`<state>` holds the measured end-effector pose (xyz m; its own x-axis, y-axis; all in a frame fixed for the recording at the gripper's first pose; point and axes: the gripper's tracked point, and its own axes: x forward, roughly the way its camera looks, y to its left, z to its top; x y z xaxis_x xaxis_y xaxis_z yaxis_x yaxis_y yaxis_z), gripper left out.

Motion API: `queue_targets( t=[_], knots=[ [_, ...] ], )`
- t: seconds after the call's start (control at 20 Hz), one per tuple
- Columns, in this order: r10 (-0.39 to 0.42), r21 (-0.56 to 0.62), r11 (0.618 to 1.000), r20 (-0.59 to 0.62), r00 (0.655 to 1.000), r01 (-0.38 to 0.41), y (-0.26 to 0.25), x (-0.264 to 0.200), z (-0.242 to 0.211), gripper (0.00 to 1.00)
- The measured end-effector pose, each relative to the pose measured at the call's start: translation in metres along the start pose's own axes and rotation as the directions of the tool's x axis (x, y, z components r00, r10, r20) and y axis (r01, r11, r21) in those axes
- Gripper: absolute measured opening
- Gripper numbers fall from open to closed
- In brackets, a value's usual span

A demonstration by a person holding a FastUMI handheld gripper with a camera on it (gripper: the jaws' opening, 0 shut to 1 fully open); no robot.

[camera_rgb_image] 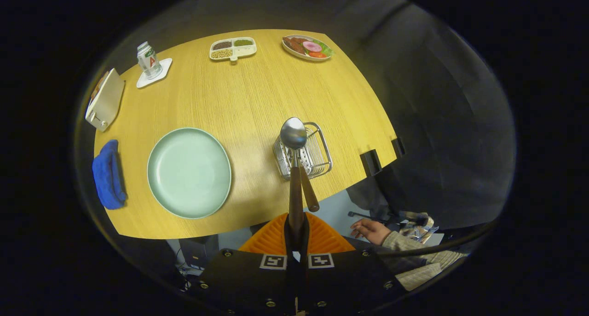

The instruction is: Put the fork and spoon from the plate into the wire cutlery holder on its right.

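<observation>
Now my claw [296,235] is clamped on the wooden-handled steel spoon [293,133], hanging above the wire cutlery holder [317,156] just ahead; I should lower it steadily beside the brown-handled fork [309,194] already leaning there.

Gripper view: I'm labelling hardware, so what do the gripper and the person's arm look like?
The gripper has a black body with screws and two square black-and-white markers side by side, with ribbed jaws in front. Beside it, the person's hand emerges from a light checked sleeve.
</observation>
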<state>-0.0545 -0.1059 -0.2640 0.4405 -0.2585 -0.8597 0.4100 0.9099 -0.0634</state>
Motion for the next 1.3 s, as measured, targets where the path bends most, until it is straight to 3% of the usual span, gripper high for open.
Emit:
queue_targets(
  t=[0.3,0.65,0.95,1.3],
  knots=[
    [0.011,0.016,1.000,-0.077,0.997,-0.010,-0.008,0.012,-0.004,0.03],
    [-0.032,-0.011,0.999,-0.132,0.991,0.031,-0.021,0.012,-0.006,0.06],
    [0.053,0.011,0.999,-0.094,0.994,-0.052,-0.005,0.012,0.008,0.12],
    [0.020,-0.055,0.998,-0.080,0.997,-0.025,-0.007,0.015,0.017,0.15]
  ],
)
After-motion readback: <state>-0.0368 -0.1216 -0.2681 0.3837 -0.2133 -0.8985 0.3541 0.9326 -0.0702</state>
